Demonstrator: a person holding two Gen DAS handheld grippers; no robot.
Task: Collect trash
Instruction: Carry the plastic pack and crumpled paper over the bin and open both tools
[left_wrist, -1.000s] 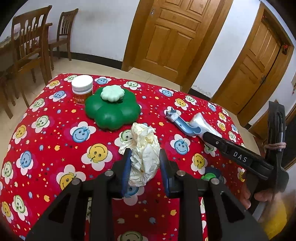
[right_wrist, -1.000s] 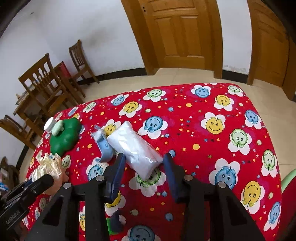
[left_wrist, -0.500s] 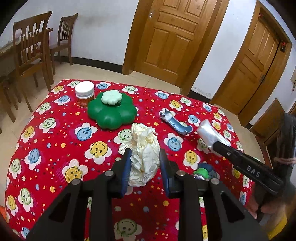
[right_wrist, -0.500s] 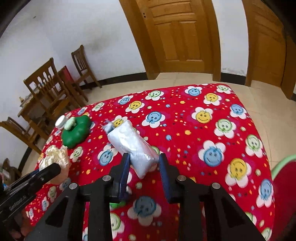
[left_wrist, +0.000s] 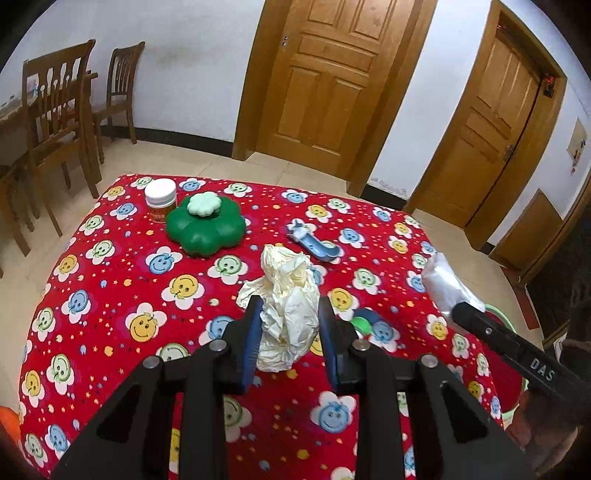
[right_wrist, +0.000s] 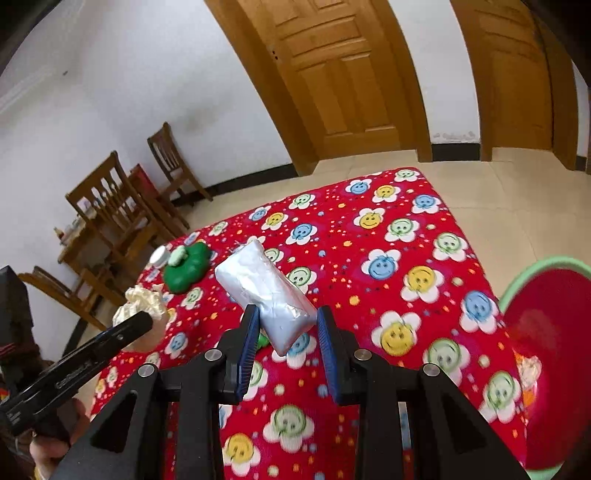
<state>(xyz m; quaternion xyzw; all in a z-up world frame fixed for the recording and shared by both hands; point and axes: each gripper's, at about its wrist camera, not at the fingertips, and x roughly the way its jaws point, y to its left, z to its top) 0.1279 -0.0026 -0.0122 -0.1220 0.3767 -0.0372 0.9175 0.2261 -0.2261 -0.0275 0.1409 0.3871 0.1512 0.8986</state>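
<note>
My left gripper (left_wrist: 290, 334) is shut on a crumpled cream paper wad (left_wrist: 286, 295) and holds it above the red smiley-flower tablecloth (left_wrist: 122, 295). My right gripper (right_wrist: 284, 345) is shut on a silver foil packet (right_wrist: 266, 291), also lifted above the cloth. The packet also shows at the right of the left wrist view (left_wrist: 445, 286), and the wad at the left of the right wrist view (right_wrist: 142, 301). A red bin with a green rim (right_wrist: 546, 354) stands past the table's right edge, with some scraps inside.
On the cloth lie a green flower-shaped box (left_wrist: 205, 227), a white-lidded jar (left_wrist: 160, 199), a blue plastic scoop (left_wrist: 314, 245) and a small green cap (left_wrist: 360, 323). Wooden chairs (left_wrist: 55, 122) stand at the far left, two wooden doors behind.
Both grippers have risen and pulled back from the table with their items. The right gripper closed on the foil packet, lifted it and swung right, bringing the red bin into view.
</note>
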